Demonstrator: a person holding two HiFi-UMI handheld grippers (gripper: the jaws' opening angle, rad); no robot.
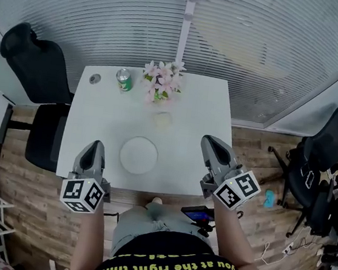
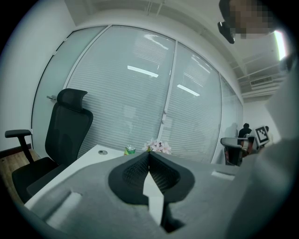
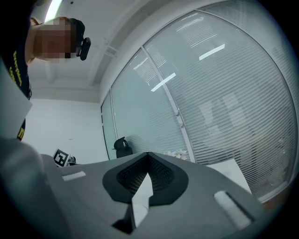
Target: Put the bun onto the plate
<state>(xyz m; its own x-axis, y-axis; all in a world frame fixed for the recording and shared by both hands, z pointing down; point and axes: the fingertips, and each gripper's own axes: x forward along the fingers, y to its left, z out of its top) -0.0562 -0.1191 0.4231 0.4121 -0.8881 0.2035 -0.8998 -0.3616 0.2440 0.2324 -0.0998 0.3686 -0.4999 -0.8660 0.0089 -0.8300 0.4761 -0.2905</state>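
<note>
My left fingers (image 1: 93,152) and right fingers (image 1: 215,148) sit together, empty; reaching like this, I could shove the bun (image 1: 163,120) into the flowers (image 1: 160,81) above

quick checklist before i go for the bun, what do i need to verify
1. Bun lies free, just beyond the plate: ok.
2. Plate is empty and ready to take it: ok.
3. Right tongs open for the grasp: not ok, shut and empty.
4. Left tongs hold nothing: ok, shut and empty.
5. Flowers and green can clear of the bun: ok, both stand farther back.
</note>
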